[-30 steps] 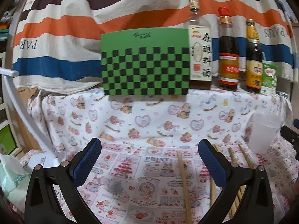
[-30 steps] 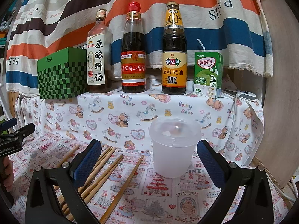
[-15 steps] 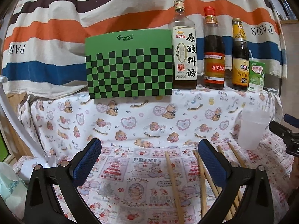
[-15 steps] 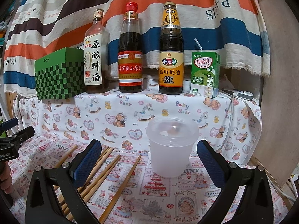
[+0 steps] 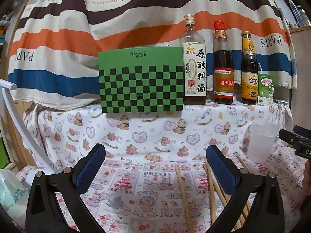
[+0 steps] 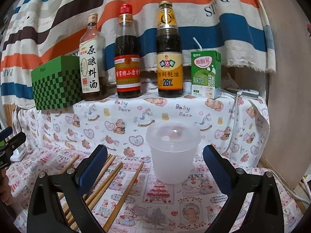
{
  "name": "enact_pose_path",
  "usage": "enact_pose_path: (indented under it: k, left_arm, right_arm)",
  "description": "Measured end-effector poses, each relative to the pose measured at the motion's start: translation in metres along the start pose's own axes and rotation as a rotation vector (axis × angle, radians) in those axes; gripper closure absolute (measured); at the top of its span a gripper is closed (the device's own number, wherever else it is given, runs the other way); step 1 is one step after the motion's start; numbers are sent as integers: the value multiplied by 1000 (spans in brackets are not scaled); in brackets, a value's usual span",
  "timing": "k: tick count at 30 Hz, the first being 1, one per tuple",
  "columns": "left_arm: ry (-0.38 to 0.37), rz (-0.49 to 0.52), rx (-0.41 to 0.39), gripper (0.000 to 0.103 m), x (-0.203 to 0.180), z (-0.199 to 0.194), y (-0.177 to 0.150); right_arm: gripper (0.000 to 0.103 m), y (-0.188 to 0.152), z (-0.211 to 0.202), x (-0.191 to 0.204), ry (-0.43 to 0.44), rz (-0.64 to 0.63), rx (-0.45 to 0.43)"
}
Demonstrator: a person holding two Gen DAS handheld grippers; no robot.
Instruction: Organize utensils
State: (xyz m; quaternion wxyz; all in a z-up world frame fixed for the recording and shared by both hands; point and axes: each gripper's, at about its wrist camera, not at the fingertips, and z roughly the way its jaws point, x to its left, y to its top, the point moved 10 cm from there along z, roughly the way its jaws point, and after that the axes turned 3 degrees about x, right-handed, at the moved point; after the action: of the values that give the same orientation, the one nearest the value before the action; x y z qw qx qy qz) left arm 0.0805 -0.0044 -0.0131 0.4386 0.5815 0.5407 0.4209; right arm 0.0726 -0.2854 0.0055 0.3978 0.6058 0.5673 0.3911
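Several wooden chopsticks (image 5: 184,198) lie loose on the printed tablecloth; in the right wrist view the chopsticks (image 6: 124,192) lie left of centre. A translucent plastic cup (image 6: 173,153) stands upright on the cloth, empty as far as I can see; it also shows in the left wrist view (image 5: 261,142) at the right. My left gripper (image 5: 155,164) is open and empty, above the cloth, left of the chopsticks. My right gripper (image 6: 155,163) is open and empty, with the cup between and beyond its fingers.
On a raised shelf behind stand a green checkered box (image 5: 141,79), three sauce bottles (image 6: 127,54) and a green drink carton (image 6: 206,73). A striped cloth hangs behind. A white cable (image 6: 233,124) runs down at the right. A wooden panel (image 6: 287,77) stands at the right.
The left gripper has swung leftward and back, so the box and bottles shifted right in its view. The right gripper has edged closer to the cup. Both stay open.
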Motion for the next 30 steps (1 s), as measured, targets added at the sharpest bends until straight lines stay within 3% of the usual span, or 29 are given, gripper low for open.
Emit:
enact_pose_path:
  k: [8, 11, 15, 21, 26, 30]
  left_arm:
    - [22, 11, 27, 0, 3, 5, -3]
    - [85, 7, 51, 0, 11, 10, -6]
    - [65, -27, 95, 0, 16, 18, -14]
    - [63, -23, 97, 0, 15, 18, -14]
    - [115, -48, 85, 0, 25, 15, -13]
    - [115, -70, 101, 0, 30, 18, -15]
  right_arm:
    - [3, 4, -4, 1, 4, -9, -13]
    - [3, 1, -1, 4, 19, -27, 2]
    - [3, -5, 4, 9, 37, -44, 23]
    - [3, -6, 2, 11, 27, -55, 13]
    - [3, -4, 3, 5, 23, -44, 12]
    - [3, -5, 6, 0, 17, -30, 26]
